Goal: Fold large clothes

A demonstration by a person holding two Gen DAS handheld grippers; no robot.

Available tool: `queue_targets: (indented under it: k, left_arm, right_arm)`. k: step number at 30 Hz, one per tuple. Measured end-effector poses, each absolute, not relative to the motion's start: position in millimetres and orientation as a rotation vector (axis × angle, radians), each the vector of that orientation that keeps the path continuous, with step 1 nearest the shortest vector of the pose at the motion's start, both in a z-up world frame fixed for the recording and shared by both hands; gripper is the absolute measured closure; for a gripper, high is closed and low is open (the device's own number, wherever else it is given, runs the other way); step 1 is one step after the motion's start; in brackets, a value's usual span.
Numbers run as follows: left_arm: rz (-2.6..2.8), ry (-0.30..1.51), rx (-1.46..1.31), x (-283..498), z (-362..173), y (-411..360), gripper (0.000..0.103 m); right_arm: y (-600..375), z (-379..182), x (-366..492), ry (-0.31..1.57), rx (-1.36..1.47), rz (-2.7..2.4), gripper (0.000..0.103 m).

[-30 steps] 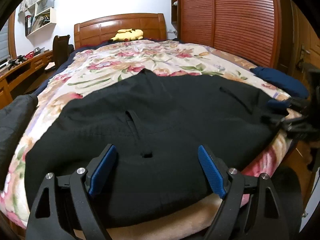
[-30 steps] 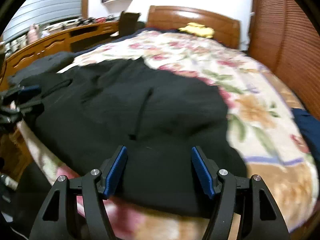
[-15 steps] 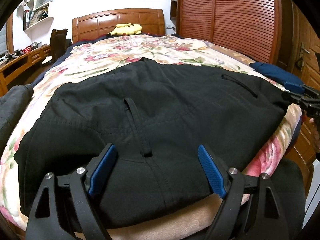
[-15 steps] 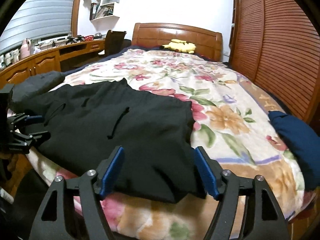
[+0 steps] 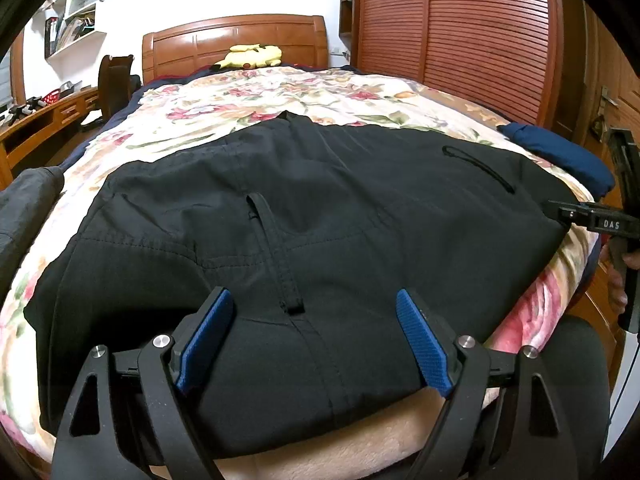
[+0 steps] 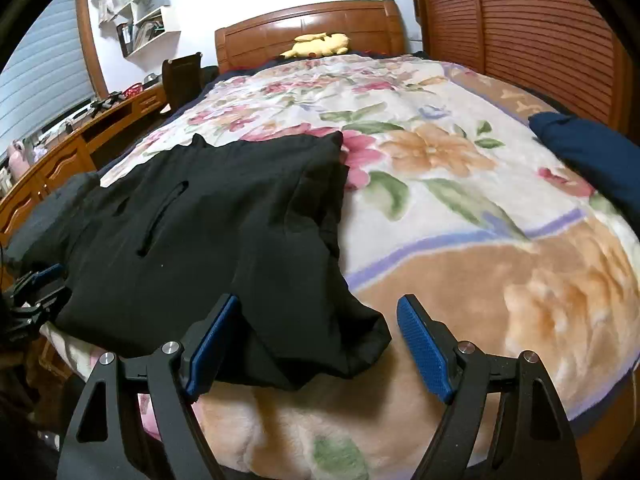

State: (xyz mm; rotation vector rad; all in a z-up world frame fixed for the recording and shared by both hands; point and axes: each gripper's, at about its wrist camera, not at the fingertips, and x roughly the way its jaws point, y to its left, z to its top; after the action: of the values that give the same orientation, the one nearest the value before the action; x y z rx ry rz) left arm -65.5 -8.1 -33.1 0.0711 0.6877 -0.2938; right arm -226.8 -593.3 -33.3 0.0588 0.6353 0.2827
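Since a second ago the right tool point(image 6: 318, 340) has rolled level and shifted toward the black trousers' point(image 5: 320, 216) right corner — jaws opening, cloth between them, unpinched. Left tool point(image 5: 316, 334) unchanged: released, spread wide over the waistband, angled downward. Trousers lie flat on the floral blanket point(image 6: 460, 200) at the bed's foot.

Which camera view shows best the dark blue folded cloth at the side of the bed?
The right wrist view shows the dark blue cloth best: it is large and near at the right edge, lying on the floral blanket. The left wrist view shows it smaller and farther, beyond the black garment, but more completely.
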Motion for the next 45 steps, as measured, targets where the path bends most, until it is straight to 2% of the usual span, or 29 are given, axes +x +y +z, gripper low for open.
queue_targets:
  k: [13,15,17,20,23,35,45]
  left_arm:
    - [-0.298,0.691,0.067,-64.6,-33.8,-7.7,0.018]
    - [-0.298,0.691,0.067,-64.4,-33.5,-7.1,0.018]
    - [-0.299,0.692,0.066,-63.7,-33.8,-7.7,0.018]
    - [-0.299,0.692,0.065,-63.7,-33.8,-7.6,0.018]
    - [-0.299,0.692,0.065,-63.7,-34.5,-8.2,0.018]
    - [-0.316,0.683,-0.009,-70.8,-23.3,2.3,0.018]
    - [-0.232,0.596,-0.045,-112.2,12.5,68.2,0.018]
  right_arm:
    - [-586.8,-44.7,-214.4,0.641,0.070,0.304,0.022]
    - [-584.7,-44.6,-215.5,0.643,0.065,0.330,0.032]
    - [-582.6,-44.5,-216.2,0.652,0.072,0.384,0.058]
    - [-580.5,-40.0,-218.4,0.645,0.051,0.424,0.080]
    - [-588.8,-23.0,-222.9,0.588,0.065,0.448,0.090]
    - [-537.6,71.7,-248.9,0.372,-0.085,0.543,0.093]
    - [-440.4,91.0,-265.0,0.313,-0.244,0.706,0.093]
